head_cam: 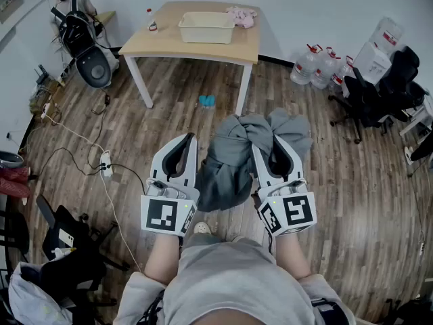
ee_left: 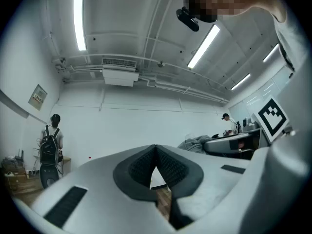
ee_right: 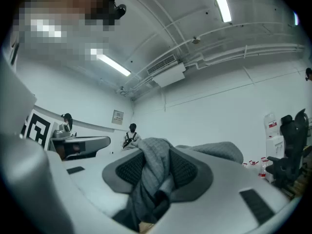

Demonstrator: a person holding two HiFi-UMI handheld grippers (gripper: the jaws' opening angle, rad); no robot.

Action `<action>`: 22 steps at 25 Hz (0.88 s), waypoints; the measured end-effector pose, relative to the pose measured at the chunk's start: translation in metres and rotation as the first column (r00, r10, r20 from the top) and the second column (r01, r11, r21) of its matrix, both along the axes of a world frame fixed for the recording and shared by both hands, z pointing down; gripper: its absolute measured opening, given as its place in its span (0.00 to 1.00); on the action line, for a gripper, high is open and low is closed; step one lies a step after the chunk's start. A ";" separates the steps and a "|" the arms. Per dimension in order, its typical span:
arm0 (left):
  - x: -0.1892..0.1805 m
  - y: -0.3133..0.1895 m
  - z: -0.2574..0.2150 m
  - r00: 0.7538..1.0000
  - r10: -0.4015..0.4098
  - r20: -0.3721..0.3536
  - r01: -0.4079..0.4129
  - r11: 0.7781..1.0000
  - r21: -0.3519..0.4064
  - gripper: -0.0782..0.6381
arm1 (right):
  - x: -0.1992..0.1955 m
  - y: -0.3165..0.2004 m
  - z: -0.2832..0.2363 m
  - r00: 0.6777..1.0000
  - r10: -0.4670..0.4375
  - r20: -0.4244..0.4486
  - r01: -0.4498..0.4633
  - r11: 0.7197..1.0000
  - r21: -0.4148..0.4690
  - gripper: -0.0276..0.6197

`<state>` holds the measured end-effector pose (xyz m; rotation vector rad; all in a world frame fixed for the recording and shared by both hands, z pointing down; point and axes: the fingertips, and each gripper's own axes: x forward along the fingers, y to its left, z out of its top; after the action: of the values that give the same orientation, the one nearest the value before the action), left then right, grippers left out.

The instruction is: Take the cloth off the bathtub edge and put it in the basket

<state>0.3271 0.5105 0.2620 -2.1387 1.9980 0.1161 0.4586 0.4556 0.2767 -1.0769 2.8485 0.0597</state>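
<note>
So the cloth (head_cam: 230,164) is off the bathtub edge, I judge, pinched in my right gripper (head_cam: 274,154), my left gripper (head_cam: 184,144) closed empty; carrying it to the basket (head_cam: 206,34) remains.

Head view: high, steeply down. Gripper views: close, slightly upward. All share cloth (head_cam: 237,156).

Grippers, two: left gripper (head_cam: 187,138), right gripper (head_cam: 274,147). Grey cloth (head_cam: 233,161), one. Bench (head_cam: 162,38), one. Basket (head_cam: 206,34), one. Pink cloth (head_cam: 242,15), one. Small bottle (head_cam: 150,20), one. Blue object (head_cam: 207,101), one. Power strip (head_cam: 106,162), one.
</note>
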 end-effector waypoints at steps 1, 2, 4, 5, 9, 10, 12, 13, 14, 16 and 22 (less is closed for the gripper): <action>-0.001 0.000 0.000 1.000 0.001 0.001 -0.001 1.000 -0.001 0.13 | -0.001 0.000 0.000 1.000 0.001 0.001 -0.001 1.000 0.000 0.28; -0.002 0.000 0.001 1.000 0.001 0.002 -0.001 1.000 -0.001 0.13 | -0.002 0.000 0.000 1.000 0.001 0.002 -0.001 1.000 0.000 0.28; -0.005 -0.001 0.002 1.000 0.001 -0.001 -0.001 1.000 -0.002 0.13 | -0.004 -0.001 0.000 1.000 0.003 0.001 -0.003 1.000 0.000 0.28; -0.006 -0.001 0.002 1.000 0.002 -0.003 -0.002 1.000 -0.001 0.13 | -0.005 -0.001 0.001 1.000 0.003 0.001 -0.003 1.000 0.001 0.28; -0.017 -0.004 0.003 1.000 0.003 -0.011 -0.003 1.000 0.003 0.13 | -0.015 -0.003 0.001 1.000 0.006 -0.002 -0.006 1.000 0.003 0.28; -0.019 -0.005 0.003 1.000 0.004 -0.012 -0.004 1.000 0.005 0.13 | -0.017 -0.004 0.001 1.000 0.007 -0.002 -0.007 1.000 0.004 0.28; -0.017 -0.005 0.005 1.000 0.004 -0.011 -0.004 1.000 0.010 0.13 | -0.014 -0.004 0.003 1.000 0.008 0.000 -0.008 1.000 0.008 0.28; -0.015 -0.006 0.007 1.000 0.004 -0.010 -0.004 1.000 0.011 0.13 | -0.012 -0.004 0.005 1.000 0.009 0.002 -0.009 1.000 0.010 0.28; -0.016 -0.007 0.008 1.000 0.005 -0.009 -0.005 1.000 0.012 0.13 | -0.013 -0.005 0.006 1.000 0.011 0.002 -0.011 1.000 0.011 0.28; -0.033 -0.010 0.007 1.000 0.010 -0.011 -0.010 1.000 0.014 0.13 | -0.029 -0.009 0.006 1.000 0.017 0.000 -0.017 1.000 0.007 0.28; -0.085 -0.019 0.005 0.999 0.031 -0.014 -0.031 0.999 0.028 0.13 | -0.073 -0.016 0.007 0.998 0.041 0.042 -0.039 0.999 -0.030 0.28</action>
<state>0.2417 0.4910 0.2665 -2.1580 1.9595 0.1634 0.3855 0.4392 0.2835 -1.1269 2.7988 -0.0023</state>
